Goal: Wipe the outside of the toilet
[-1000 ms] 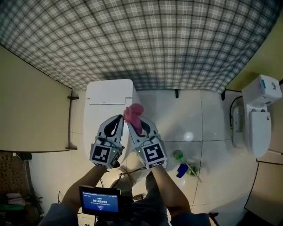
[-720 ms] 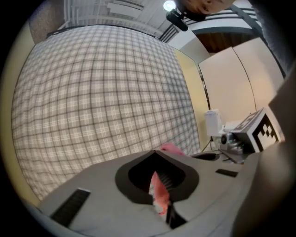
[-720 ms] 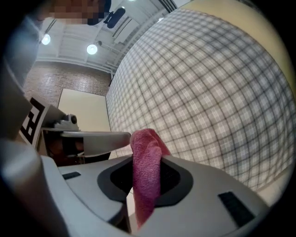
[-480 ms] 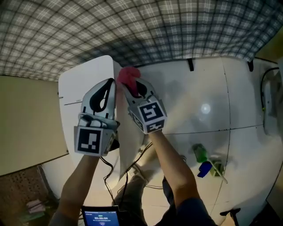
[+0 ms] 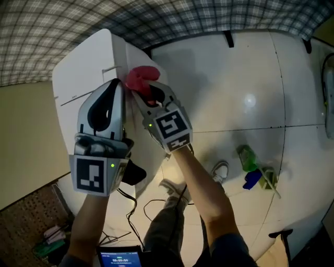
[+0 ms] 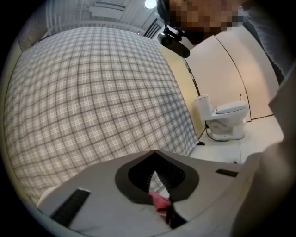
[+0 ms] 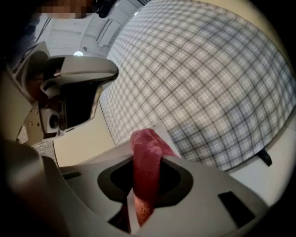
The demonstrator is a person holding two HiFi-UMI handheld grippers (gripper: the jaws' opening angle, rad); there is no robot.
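Two grippers work at the white ceramic toilet tank [image 5: 83, 62], upper left of the head view.
The right gripper [image 5: 148, 93] clamps a pink terry cloth [image 5: 141, 78], whose bunched end lies against the tank's side edge. The left gripper [image 5: 116, 84] sits just beside it, jaws closed together on nothing. Glossy white floor tiles [image 5: 235, 94] fill the right half, grey plaid wall tiles [image 5: 209, 15] run along the top, and a beige partition [image 5: 26, 130] stands at left. A green bottle [image 5: 247, 156] lies at lower right.
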